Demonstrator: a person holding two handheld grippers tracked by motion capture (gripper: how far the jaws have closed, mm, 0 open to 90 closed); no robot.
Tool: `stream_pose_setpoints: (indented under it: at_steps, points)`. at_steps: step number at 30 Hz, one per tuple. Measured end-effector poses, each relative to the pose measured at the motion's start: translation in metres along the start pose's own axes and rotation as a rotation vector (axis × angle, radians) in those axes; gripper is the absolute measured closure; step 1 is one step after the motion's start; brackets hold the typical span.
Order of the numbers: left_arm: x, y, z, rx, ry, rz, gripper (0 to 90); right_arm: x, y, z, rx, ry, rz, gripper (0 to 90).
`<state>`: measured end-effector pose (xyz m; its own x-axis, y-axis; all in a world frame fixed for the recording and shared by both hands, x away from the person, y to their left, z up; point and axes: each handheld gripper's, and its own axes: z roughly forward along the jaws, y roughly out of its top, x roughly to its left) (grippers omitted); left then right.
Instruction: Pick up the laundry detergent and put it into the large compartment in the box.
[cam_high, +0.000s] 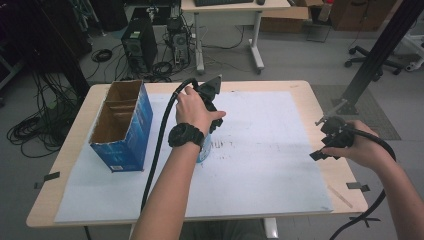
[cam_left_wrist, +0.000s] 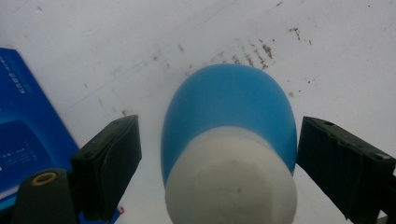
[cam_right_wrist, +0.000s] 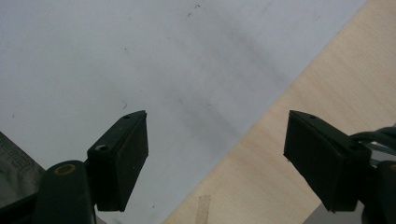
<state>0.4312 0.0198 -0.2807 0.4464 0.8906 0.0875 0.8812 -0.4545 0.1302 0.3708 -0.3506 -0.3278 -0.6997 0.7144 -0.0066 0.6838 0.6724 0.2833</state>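
1. High view, far left: the blue cardboard box (cam_high: 123, 125) stands open-topped on the white sheet (cam_high: 260, 165) that covers the surface (cam_high: 305, 90). It sits just beside the left arm, and the left gripper's cable (cam_high: 159, 145) runs down close past its right wall; a sideways swing of that arm could drag the cable against the box and shove or tip it

2. Next, the left gripper (cam_left_wrist: 219, 158) comes down over the blue bottle with a white cap (cam_left_wrist: 229, 140), which stands upright on the sheet just right of the box. Its jaws are spread wide, one on each side of the bottle, with a clear gap on both sides, so nothing is held yet. The gap looks wider at the left jaw; if the jaws close off-centre, the nearer one may push the rounded bottle over or let it squirt out sideways. A grip on the smooth cap alone could also slip

3. In the high view the hand (cam_high: 196, 111) hides most of the bottle, so alignment is best judged from the left gripper view

4. Far right: the right gripper (cam_right_wrist: 217, 158) hangs over the sheet's edge and bare wood, jaws wide apart and empty, well apart from the bottle; it poses little risk unless its cable (cam_high: 372, 210) snags the surface corner
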Motion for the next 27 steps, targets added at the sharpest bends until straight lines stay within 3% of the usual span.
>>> stream_pose_setpoints:
  at_steps: [16,27]
  points:
    - [0.0008,0.0004,0.0009,0.0,-0.009,0.0,36.6,-0.0033,-0.0036,0.0002,0.001,0.001,0.008,21.6]
    - [0.0019,0.0004,0.0003,0.005,-0.018,-0.003,37.2,-0.0021,-0.0026,0.0002,0.003,0.0,0.006,21.6]
